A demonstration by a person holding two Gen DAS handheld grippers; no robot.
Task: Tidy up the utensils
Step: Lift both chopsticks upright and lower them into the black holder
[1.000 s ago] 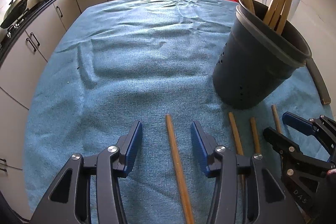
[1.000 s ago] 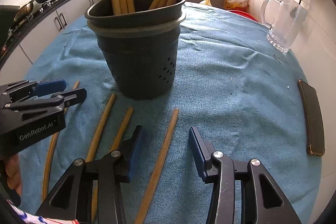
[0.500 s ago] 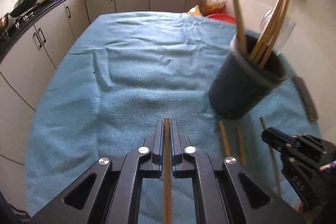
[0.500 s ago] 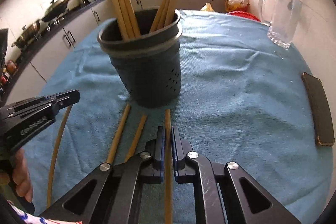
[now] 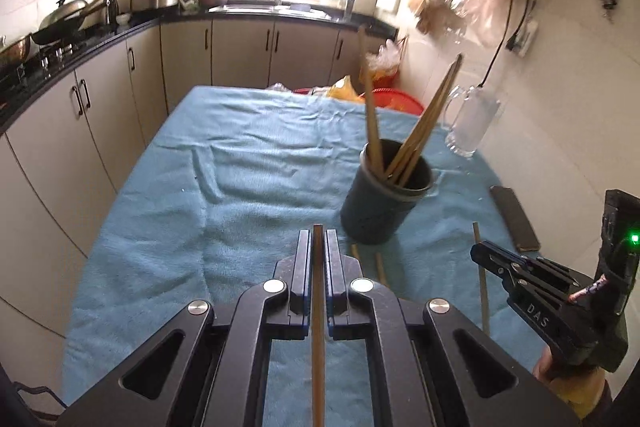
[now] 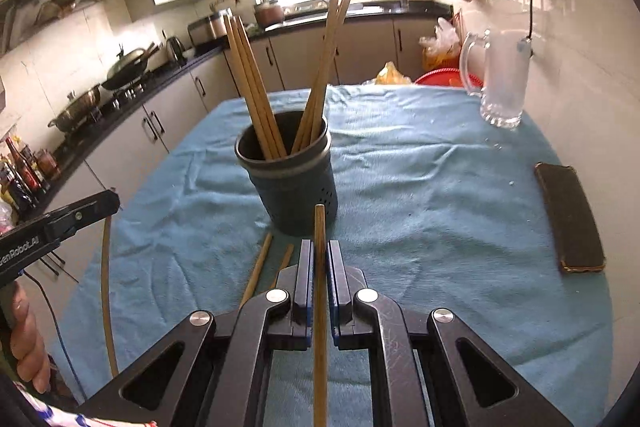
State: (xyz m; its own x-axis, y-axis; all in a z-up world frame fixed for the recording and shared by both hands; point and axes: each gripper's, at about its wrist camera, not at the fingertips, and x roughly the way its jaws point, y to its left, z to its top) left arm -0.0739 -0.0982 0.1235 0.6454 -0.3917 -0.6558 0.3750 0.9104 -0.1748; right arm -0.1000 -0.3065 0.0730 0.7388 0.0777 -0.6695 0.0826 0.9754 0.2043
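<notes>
A dark utensil holder [image 5: 386, 201] [image 6: 291, 179] stands on the blue cloth and holds several wooden chopsticks. My left gripper [image 5: 318, 239] is shut on a wooden chopstick [image 5: 318, 307], lifted above the cloth, left of the holder. My right gripper [image 6: 319, 251] is shut on another wooden chopstick [image 6: 319, 291], lifted in front of the holder. Two loose chopsticks [image 6: 260, 267] lie on the cloth by the holder's base. The left gripper [image 6: 96, 205] and its held chopstick [image 6: 105, 291] show at the left of the right wrist view. The right gripper [image 5: 486, 253] and its chopstick [image 5: 482, 279] show in the left wrist view.
A glass mug [image 6: 502, 79] stands at the far right by the wall. A dark flat case [image 6: 570, 219] lies near the right edge. A red basin [image 6: 446, 77] sits beyond the table. Kitchen cabinets [image 5: 100, 115] run along the left.
Both grippers closed on a chopstick each and lifted them off the cloth. Both views have risen and pulled back from the holder.
</notes>
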